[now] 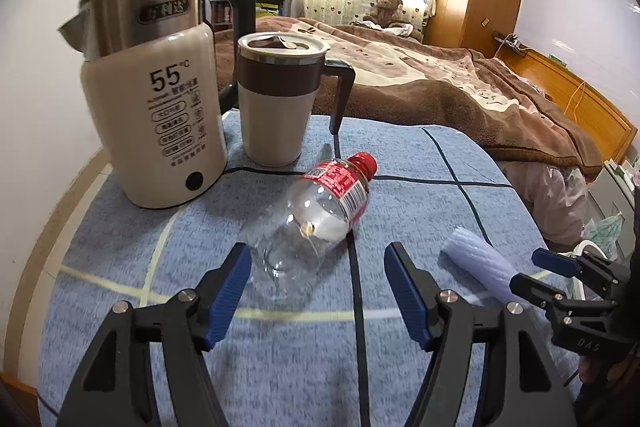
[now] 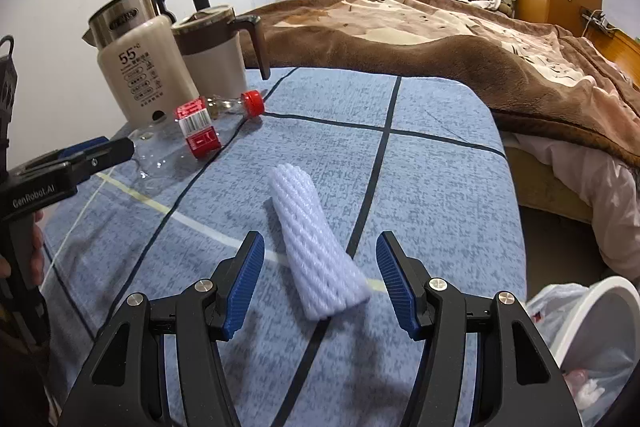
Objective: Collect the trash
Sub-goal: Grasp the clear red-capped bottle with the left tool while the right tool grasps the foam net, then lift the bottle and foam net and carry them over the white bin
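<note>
Clothed table point(image 2: 440, 155): kettle point(image 1: 156, 115), mug point(image 1: 280, 99), bottle point(image 1: 320, 211), foam sleeve point(image 2: 316, 243).

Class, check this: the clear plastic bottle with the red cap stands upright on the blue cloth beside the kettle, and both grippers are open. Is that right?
One thing is wrong: the bottle lies on its side, not upright, as the left wrist view shows. It is on the blue cloth beside the kettle, and the left gripper and right gripper are both open.

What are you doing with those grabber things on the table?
Someone is tidying up trash with a grabber in each hand. The left gripper is open and lined up on an empty plastic bottle lying on the blue tablecloth. The right gripper is open around a white foam sleeve. Neither is picked up yet. A lined bin waits at the right.
</note>
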Motion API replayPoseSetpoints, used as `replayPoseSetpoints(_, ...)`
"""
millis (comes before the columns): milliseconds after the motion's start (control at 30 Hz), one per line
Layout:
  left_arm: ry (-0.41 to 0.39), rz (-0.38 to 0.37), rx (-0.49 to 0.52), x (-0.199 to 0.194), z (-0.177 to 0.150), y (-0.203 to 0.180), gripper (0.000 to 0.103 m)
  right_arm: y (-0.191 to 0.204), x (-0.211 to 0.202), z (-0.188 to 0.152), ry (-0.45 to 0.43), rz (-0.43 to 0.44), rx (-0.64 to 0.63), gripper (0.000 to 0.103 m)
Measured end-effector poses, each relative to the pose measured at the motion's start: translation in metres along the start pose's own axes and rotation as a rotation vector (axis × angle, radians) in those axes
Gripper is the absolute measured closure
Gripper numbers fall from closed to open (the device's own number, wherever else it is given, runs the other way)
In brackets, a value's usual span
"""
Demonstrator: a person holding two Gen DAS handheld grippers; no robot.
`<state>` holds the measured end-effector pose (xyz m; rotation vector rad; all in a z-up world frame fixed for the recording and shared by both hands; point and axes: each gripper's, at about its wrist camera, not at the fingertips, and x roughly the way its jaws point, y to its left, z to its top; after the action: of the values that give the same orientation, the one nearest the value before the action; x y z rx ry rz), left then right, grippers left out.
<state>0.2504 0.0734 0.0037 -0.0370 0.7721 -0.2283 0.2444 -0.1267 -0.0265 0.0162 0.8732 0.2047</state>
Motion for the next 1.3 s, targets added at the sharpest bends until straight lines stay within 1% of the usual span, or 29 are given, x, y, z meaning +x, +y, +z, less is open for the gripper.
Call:
replayPoseSetpoints(133,0.023,0.019,0.028,0.015,0.009,0.002,0.03,0.001,0.01,0.003,0.016,-0.004,0.002,0.044)
replayPoseSetpoints(367,0.06,0.013,0.078,0.036,0.024,0.006,0.03,0.004,0.032,0.01,0.055,-0.003,-0.023,0.044)
replayPoseSetpoints(467,0.102,-0.004,0.099,0.048,0.028,0.006,0.03,0.004,0.037,0.011,0.069,0.0,-0.02,0.044)
replayPoseSetpoints(700,0.168,0.001,0.193,0.065,0.033,-0.004,0.03,0.003,0.047,0.014,0.1,0.005,-0.017,0.044)
replayPoseSetpoints(833,0.194,-0.021,0.214,0.072,0.034,-0.007,0.03,0.002,0.049,0.014,0.101,0.021,0.002,0.044)
replayPoseSetpoints(967,0.202,-0.014,0.22,0.077,0.034,-0.01,0.03,-0.001,0.049,0.015,0.093,0.026,0.017,0.045)
replayPoseSetpoints(1000,0.196,-0.014,0.217,0.076,0.034,-0.011,0.031,-0.001,0.049,0.015,0.092,0.029,0.022,0.046)
replayPoseSetpoints(1067,0.194,-0.019,0.21,0.076,0.034,-0.012,0.031,-0.002,0.049,0.014,0.09,0.024,0.028,0.058)
replayPoseSetpoints(1100,0.19,-0.02,0.208,0.076,0.033,-0.012,0.031,-0.002,0.049,0.014,0.09,0.02,0.03,0.061)
replayPoseSetpoints(1167,0.193,-0.017,0.207,0.076,0.033,-0.011,0.032,-0.003,0.049,0.014,0.086,0.023,0.034,0.072)
replayPoseSetpoints(1200,0.189,-0.014,0.206,0.076,0.033,-0.012,0.032,-0.003,0.049,0.013,0.083,0.022,0.039,0.075)
replayPoseSetpoints(1300,0.177,-0.016,0.198,0.073,0.032,-0.014,0.032,-0.003,0.048,0.012,0.077,0.029,0.041,0.077)
